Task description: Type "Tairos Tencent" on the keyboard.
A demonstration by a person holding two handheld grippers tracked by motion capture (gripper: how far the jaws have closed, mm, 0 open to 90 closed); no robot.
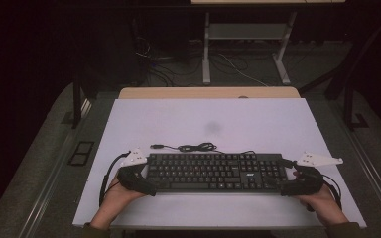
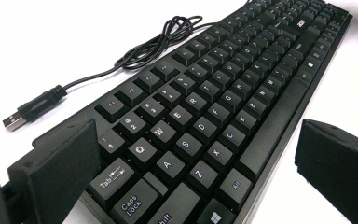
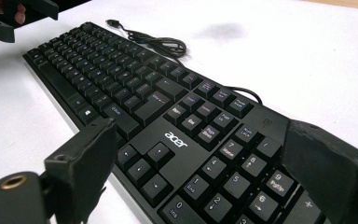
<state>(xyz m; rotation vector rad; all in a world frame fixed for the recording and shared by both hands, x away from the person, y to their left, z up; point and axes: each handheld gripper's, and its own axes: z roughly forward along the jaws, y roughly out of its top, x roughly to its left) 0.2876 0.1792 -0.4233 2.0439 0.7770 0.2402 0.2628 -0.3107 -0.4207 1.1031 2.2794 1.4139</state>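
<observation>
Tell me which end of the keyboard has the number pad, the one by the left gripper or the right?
The right gripper's end of the keyboard: its fingers straddle the number keys, the left gripper's the letters.

Left hand-held gripper (image 1: 151, 173), right hand-held gripper (image 1: 286, 174): 2 jaws spread wide (both low, level).

Black keyboard (image 1: 213, 171) flat on table's near half, cable (image 1: 191, 147) coiled behind.

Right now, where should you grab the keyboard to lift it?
Probably by its two short ends, one gripper coming in from each side. The keyboard is long, flat and thin, and the left gripper and right gripper already straddle those ends with jaws open.
</observation>
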